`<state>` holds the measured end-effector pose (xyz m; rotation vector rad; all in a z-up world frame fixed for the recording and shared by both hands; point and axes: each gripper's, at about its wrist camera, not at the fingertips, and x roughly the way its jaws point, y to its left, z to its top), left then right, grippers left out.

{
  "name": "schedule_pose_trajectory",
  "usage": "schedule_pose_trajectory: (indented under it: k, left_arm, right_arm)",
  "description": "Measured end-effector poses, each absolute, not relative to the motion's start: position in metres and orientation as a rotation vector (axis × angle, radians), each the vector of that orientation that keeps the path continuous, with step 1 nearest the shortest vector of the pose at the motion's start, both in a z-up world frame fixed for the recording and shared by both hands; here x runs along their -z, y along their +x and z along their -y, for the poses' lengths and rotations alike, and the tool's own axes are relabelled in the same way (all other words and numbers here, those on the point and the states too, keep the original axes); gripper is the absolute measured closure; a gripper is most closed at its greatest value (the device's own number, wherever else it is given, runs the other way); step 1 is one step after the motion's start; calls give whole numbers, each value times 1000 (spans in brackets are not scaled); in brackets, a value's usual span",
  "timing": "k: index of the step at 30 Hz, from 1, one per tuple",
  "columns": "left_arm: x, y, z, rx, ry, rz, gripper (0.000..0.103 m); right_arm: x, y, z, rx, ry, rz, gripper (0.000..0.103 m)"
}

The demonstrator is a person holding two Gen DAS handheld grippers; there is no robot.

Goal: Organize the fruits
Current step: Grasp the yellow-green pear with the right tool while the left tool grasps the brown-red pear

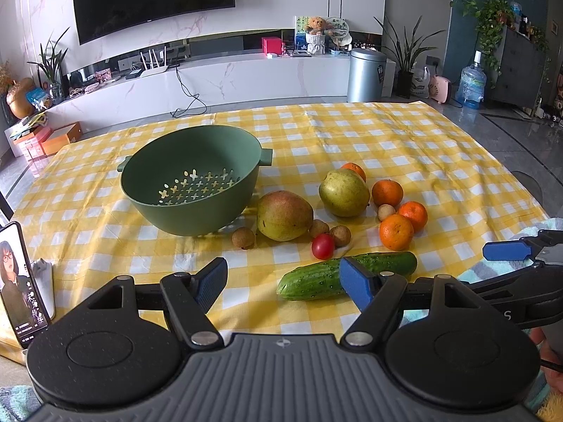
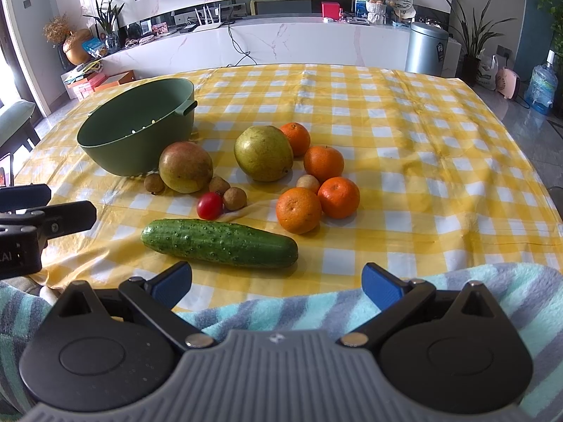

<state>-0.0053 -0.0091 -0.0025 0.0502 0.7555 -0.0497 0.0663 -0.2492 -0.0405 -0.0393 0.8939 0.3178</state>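
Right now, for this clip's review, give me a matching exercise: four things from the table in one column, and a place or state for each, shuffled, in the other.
Things:
1. colander
2. cucumber
3. cherry tomato
4. left tongs

Places or states:
A. open, holding nothing
B. lying lengthwise at the near edge of the produce
C. empty, standing left of the fruit
D. just behind the cucumber, beside a small brown fruit

Pairs: 1-C, 2-B, 3-D, 4-A
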Motion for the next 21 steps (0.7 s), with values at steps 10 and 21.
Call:
schedule_pose_trajectory:
  k: [10,21]
  left_arm:
    - [13,10,0,82,-5,-789,34]
    - [26,38,-13,76,-66,-769,46]
  right_arm:
    - [39,71,245,-362,-3,-791,4]
    - [48,107,232,-414,-51,-770,26]
